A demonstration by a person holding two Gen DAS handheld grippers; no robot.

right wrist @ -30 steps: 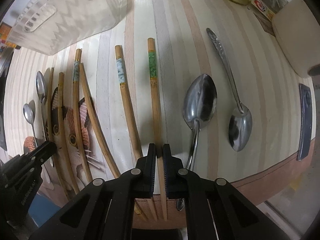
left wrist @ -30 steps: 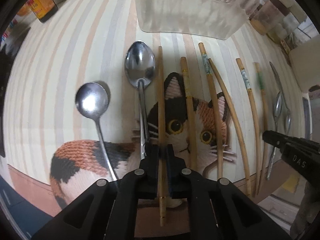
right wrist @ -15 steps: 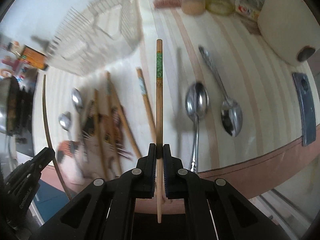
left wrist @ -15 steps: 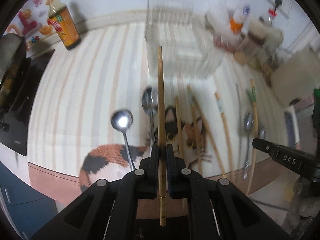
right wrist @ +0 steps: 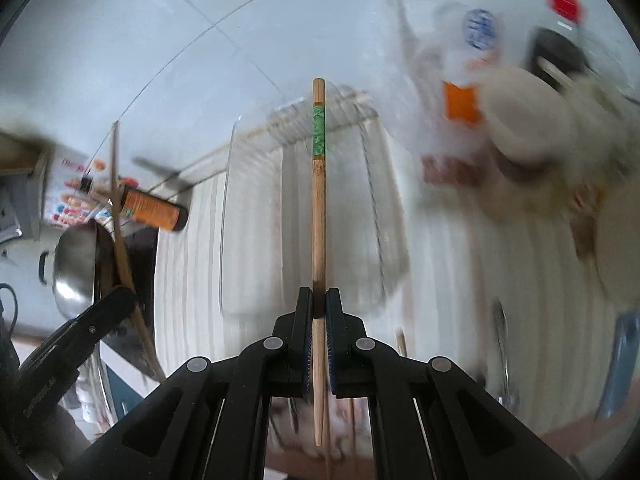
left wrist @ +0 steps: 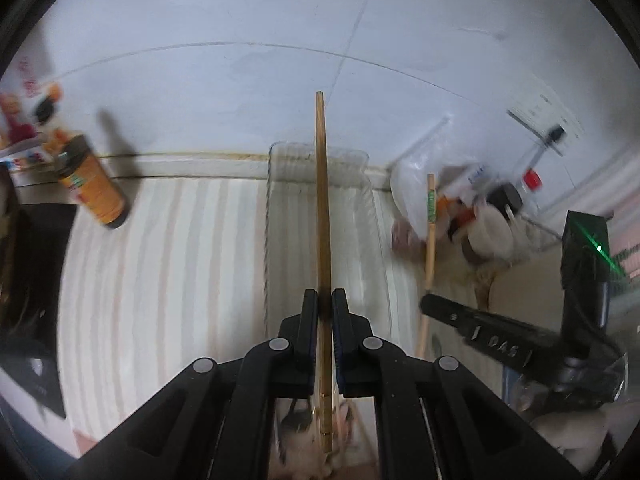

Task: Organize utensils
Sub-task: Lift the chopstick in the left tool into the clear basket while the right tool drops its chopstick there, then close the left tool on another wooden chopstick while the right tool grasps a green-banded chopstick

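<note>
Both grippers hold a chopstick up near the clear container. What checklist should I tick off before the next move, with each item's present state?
1. Left gripper shut on plain chopstick: ok.
2. Right gripper shut on green-banded chopstick: ok.
3. Both chopsticks clear of the table: ok.
4. Clear container upright ahead of both grippers: ok.
5. Container free inside: cannot tell, blurred.
6. The two chopsticks apart from each other: ok.

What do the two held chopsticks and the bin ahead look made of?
Left chopstick: plain tan wood or bamboo, matte. Right chopstick: likewise, with a green patterned band near its far end. Bin: clear, probably plastic; the striped mat shows through its walls.
</note>
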